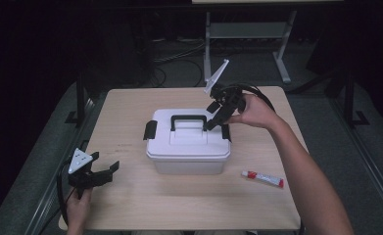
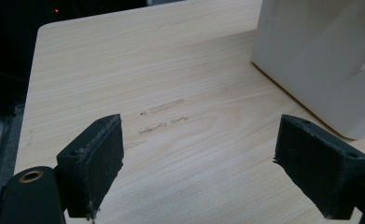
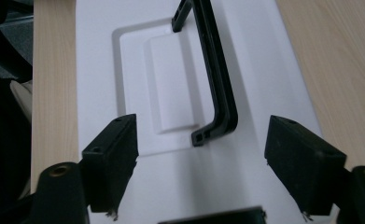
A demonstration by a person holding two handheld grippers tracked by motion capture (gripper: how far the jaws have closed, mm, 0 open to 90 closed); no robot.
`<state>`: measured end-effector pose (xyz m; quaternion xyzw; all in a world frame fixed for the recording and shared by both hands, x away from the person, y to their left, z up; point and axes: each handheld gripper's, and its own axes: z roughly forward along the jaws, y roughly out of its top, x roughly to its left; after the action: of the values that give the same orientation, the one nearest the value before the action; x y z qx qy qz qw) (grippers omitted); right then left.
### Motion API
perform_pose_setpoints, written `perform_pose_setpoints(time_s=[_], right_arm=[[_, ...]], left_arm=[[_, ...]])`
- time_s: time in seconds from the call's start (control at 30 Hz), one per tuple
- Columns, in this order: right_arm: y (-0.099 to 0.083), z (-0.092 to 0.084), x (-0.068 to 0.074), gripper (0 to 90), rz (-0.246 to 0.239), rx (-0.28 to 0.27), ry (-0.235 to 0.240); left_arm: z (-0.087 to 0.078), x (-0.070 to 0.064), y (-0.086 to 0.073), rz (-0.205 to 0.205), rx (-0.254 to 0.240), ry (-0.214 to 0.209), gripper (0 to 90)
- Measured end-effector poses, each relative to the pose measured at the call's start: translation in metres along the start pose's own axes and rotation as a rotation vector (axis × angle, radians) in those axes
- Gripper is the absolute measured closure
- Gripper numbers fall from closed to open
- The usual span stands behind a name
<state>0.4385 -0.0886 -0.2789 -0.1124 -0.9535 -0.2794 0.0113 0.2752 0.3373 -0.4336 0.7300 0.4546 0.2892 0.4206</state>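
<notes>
At the centre of the pale wooden tabletop (image 1: 130, 205) sits a white lidded storage box (image 1: 189, 147) with a black carry handle (image 1: 189, 119) lying on its lid and black latches at its 3 and 9 o'clock ends. From the high view, the right tongs (image 1: 213, 121) hang over the box's 2 o'clock corner, held in the person's right hand (image 1: 255, 112), pointing down at the lid. The right gripper view adds what the high view cannot: both jaws stand wide apart and empty, with the handle's (image 3: 217, 93) near end between them and the lid's recessed panel beneath. The left tongs (image 1: 103, 169) rest at the tabletop's 8 o'clock edge, well apart from the box. The left gripper view shows their jaws spread wide, holding nothing, above bare wood with faint scuff marks (image 2: 164, 116), the box's wall (image 2: 320, 60) at 2 o'clock. At 4 o'clock of the box, the high view shows a small red-and-white tube (image 1: 262, 179).
</notes>
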Motion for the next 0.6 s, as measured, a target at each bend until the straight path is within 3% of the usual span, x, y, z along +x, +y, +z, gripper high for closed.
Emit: perform_pose_setpoints(time_s=[0.3,0.6], right_arm=[[0.019,0.017,-0.009,36.5,-0.022,0.008,0.043],[0.036,0.032,-0.005,52.6,-0.058,0.031,0.083]], left_arm=[[0.0,0.0,0.0,0.004,0.0,-0.003,14.8],[-0.001,0.001,0.0,-0.008,-0.009,-0.003,14.8]])
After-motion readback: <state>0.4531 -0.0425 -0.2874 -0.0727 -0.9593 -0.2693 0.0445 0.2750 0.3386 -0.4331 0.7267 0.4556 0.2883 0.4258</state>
